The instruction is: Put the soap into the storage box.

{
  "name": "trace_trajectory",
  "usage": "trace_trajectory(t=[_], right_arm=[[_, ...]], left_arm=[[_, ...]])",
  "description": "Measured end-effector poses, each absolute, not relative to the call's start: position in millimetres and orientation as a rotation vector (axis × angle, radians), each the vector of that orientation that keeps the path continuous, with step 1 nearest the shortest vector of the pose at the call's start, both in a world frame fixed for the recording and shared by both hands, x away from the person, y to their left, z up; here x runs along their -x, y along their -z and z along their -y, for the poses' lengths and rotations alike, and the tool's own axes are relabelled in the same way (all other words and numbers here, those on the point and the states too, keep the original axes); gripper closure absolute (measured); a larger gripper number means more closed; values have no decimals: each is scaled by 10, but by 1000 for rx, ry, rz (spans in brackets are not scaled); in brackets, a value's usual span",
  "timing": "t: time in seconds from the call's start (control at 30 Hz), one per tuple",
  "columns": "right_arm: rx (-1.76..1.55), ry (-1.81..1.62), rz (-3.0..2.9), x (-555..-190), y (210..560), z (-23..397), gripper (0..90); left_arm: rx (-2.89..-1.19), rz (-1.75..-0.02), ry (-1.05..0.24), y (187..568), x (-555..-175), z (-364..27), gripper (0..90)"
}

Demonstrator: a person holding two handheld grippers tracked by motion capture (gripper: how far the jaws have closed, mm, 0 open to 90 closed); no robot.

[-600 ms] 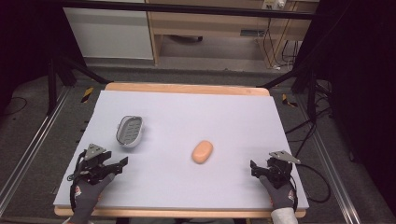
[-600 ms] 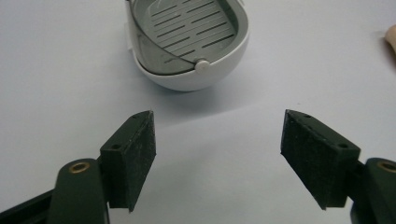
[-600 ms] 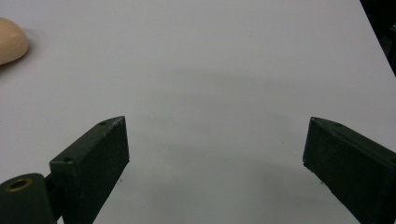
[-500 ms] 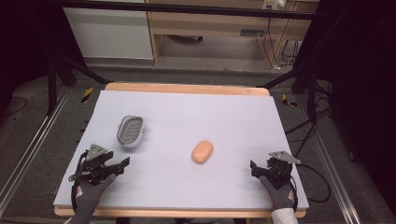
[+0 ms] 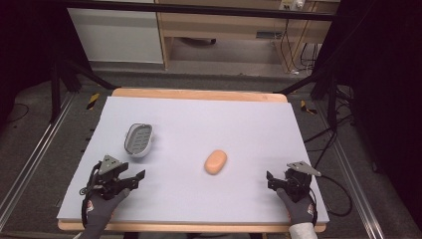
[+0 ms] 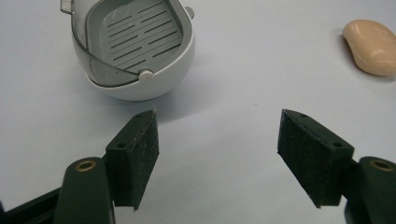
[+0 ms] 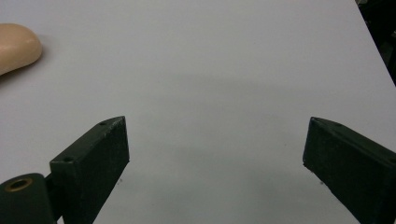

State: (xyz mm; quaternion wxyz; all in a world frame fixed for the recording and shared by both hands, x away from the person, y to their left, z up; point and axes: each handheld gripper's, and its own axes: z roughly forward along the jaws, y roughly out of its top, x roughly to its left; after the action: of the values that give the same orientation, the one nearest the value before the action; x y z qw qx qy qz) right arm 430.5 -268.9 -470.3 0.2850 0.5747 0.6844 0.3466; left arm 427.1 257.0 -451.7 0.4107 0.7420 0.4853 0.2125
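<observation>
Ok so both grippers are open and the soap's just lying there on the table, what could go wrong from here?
Two risks stand out. The soap is smooth and rounded, so it may squirt out of the jaws if the right gripper pinches it off-centre. The soap dish is a light, round-bottomed shell sitting close ahead of the left gripper; a nudge could tip or slide it across the smooth table.

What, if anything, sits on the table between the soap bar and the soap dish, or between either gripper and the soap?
Nothing visible. Bare table lies between the soap bar and the soap dish. The left gripper and right gripper, both open, each have bare surface between them and the soap.
</observation>
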Motion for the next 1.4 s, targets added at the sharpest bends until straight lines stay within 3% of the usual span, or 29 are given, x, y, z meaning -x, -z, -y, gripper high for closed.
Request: trace_trajectory(t=[0.83,1.4], right_arm=[[-1557,-929,-1824,-4301,4719,2678,67],[-1555,-921,-1829,-4305,4724,2678,62]], left_arm=[[-1875,-1117,-519,4228,-4385,-2233,282],[-1867,-1039,-502,3975,-4588,-1732,276]])
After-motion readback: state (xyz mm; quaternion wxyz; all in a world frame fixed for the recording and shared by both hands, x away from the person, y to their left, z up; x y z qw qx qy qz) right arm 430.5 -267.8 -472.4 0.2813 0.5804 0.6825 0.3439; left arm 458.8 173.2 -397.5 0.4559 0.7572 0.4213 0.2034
